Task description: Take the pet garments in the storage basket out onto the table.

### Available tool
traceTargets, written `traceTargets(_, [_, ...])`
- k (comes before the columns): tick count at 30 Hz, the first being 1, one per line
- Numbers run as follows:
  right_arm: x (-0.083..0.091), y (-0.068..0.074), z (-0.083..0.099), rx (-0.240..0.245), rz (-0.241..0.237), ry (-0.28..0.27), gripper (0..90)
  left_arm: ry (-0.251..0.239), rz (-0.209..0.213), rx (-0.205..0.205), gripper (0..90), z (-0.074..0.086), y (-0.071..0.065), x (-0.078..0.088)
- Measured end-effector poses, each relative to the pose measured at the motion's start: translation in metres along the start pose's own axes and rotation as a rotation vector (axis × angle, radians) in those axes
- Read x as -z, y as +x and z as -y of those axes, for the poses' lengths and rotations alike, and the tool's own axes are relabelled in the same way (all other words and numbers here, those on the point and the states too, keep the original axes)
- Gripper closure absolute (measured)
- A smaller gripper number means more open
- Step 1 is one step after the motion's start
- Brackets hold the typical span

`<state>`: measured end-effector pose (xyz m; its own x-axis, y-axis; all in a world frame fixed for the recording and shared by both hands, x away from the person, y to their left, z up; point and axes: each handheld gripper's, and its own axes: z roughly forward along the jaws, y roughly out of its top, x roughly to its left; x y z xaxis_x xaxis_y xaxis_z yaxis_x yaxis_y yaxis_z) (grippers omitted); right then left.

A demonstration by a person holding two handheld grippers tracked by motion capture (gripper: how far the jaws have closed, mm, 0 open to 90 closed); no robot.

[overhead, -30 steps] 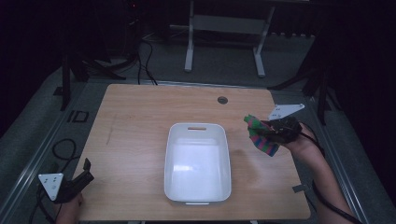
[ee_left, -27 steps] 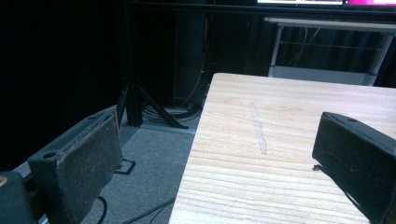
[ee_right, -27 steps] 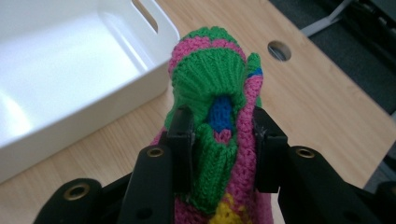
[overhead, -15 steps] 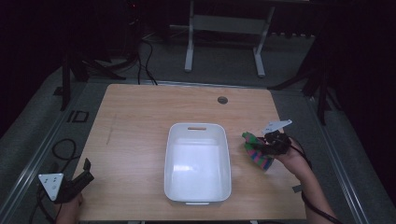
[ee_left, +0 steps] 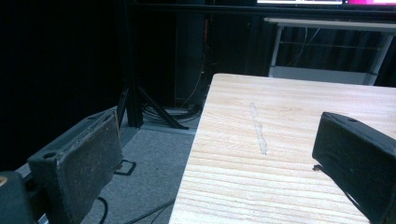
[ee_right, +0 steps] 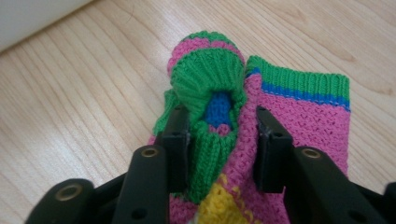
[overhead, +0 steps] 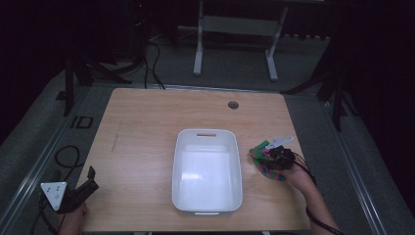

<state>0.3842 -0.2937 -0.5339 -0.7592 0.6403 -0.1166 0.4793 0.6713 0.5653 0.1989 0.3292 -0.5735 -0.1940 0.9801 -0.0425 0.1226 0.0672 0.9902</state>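
A: What could go wrong here?

B: The right hand-held gripper [ee_right: 218,140] is clamped on a knitted sock bundle [ee_right: 243,121] lying on the bench [overhead: 142,127], just right of the white bin [overhead: 207,169]. The jaws pinch only a fold of soft knit, so I judge it could slip out or unroll when lifted.

A: And the bin?

B: Empty. The left hand-held gripper [overhead: 78,192], jaws apart, holds nothing at the near left corner.
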Motion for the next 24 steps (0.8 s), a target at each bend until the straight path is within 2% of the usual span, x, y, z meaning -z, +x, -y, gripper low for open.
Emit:
traceTargets(1, [0.000,0.003,-0.001,0.016,0.010,0.009,57.9,-0.001,0.000,0.000,1.9,0.000,0.000,0.000])
traceTargets(2, [0.000,0.003,-0.001,0.016,0.010,0.009,57.9,-0.001,-0.001,0.001,1.9,0.000,0.000,0.000])
traceTargets(3, [-0.001,0.005,-0.002,0.023,0.012,0.010,51.9,-0.001,0.000,0.001,1.8,0.000,0.000,0.000])
traceTargets(7, [-0.001,0.007,-0.004,0.025,0.013,0.016,46.9,-0.001,0.000,0.002,1.9,0.000,0.000,0.000])
traceTargets(8, [0.004,0.007,-0.007,0.019,0.003,0.007,41.0,-0.002,-0.001,0.002,1.8,0.000,0.000,0.000])
traceTargets(9, [0.004,0.007,-0.007,0.019,0.003,0.007,41.0,-0.002,-0.001,0.003,1.8,0.000,0.000,0.000])
traceTargets(12, [0.015,0.008,-0.012,0.011,-0.001,-0.036,31.0,0.002,-0.002,0.003,1.9,0.000,0.000,0.000])
traceTargets(13, [0.025,0.007,-0.015,-0.011,-0.011,-0.067,26.4,0.001,-0.003,0.003,1.8,0.000,0.000,0.000])
traceTargets(16, [0.034,0.006,-0.016,-0.035,-0.024,-0.099,22.7,-0.001,-0.002,0.005,1.9,0.000,0.001,0.000])
traceTargets(18, [0.044,0.006,-0.015,-0.082,-0.039,-0.139,18.8,-0.001,-0.002,0.004,1.8,0.000,0.000,0.000])
traceTargets(21, [0.054,0.008,-0.009,-0.122,-0.042,-0.184,10.3,-0.001,-0.001,0.004,1.8,0.000,0.000,0.000])
traceTargets(24, [0.059,0.011,-0.001,-0.163,-0.018,-0.211,10.3,-0.002,-0.001,0.005,1.8,0.000,0.001,0.001])
